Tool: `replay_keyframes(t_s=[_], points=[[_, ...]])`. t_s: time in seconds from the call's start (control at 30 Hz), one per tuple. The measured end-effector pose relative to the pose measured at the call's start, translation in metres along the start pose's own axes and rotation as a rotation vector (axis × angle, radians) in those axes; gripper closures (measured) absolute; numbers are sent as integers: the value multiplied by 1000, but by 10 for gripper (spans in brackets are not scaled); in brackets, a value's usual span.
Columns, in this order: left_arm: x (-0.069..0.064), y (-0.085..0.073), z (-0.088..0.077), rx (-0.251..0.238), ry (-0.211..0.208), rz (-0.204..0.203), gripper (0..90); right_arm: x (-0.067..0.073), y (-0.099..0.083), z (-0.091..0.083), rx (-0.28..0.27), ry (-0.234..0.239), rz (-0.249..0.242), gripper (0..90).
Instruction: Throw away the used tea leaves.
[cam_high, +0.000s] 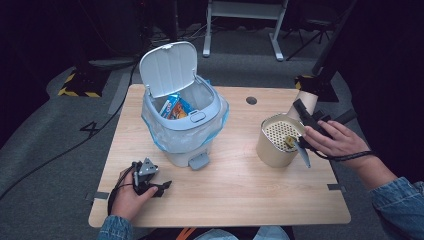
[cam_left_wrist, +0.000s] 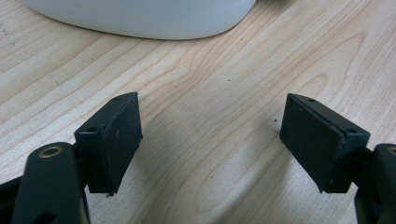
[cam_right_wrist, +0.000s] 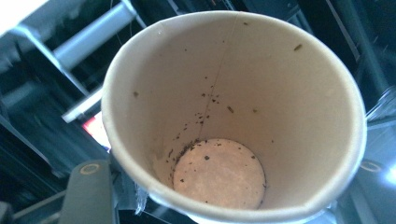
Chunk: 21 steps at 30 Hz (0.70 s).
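A person's right hand holds my right gripper shut on a tan paper cup, tipped mouth-down toward a beige canister with a perforated strainer in its top. A small dark wet clump lies on the strainer. In the right gripper view the paper cup holds nothing but dark specks on its wall and bottom. My left gripper rests open on the wooden table at the front left, with bare wood between its pads.
A white pedal bin stands at the table's middle left, lid up, with a clear liner and snack packets inside. Its base lies just beyond the left gripper. A round hole marks the far edge.
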<state>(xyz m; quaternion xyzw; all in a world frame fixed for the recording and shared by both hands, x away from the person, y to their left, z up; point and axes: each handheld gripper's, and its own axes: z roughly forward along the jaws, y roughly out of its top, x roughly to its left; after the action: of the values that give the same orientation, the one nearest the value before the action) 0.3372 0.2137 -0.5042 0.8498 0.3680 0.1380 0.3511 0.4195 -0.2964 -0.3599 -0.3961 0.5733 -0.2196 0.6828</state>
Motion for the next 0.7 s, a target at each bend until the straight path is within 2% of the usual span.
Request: replay_keyframes(t_s=[0.1, 0.13, 0.17, 0.27, 0.3, 0.43, 0.47, 0.53, 0.57, 0.63, 0.7], points=[[0, 0, 0, 0, 1, 0, 209, -2, -6, 1, -52, 41, 152, 331], [0, 0, 0, 0, 0, 0, 209, -3, -9, 3, -75, 58, 219, 329], [0, 0, 0, 0, 1, 0, 209, -3, -13, 4, -95, 81, 317, 329], [0, 0, 0, 0, 1, 0, 209, -5, -24, 6, -144, 120, 519, 327], [0, 0, 0, 0, 1, 0, 209, -6, -28, 7, -161, 151, 610, 326], [0, 0, 0, -1, 2, 1, 209, -3, -37, 12, -227, 222, 825, 327], [0, 0, 0, 1, 1, 2, 209, -2, -40, 13, -254, 240, 900, 327], [0, 0, 0, 1, 1, 2, 209, 2, -47, 16, -303, 306, 1105, 327], [0, 0, 0, 0, 1, 1, 209, 4, -49, 18, -326, 329, 1177, 327], [0, 0, 0, 0, 1, 2, 209, 11, -55, 23, -380, 411, 1410, 327], [0, 0, 0, 1, 1, 2, 209, 17, -58, 26, -412, 472, 1551, 327]])
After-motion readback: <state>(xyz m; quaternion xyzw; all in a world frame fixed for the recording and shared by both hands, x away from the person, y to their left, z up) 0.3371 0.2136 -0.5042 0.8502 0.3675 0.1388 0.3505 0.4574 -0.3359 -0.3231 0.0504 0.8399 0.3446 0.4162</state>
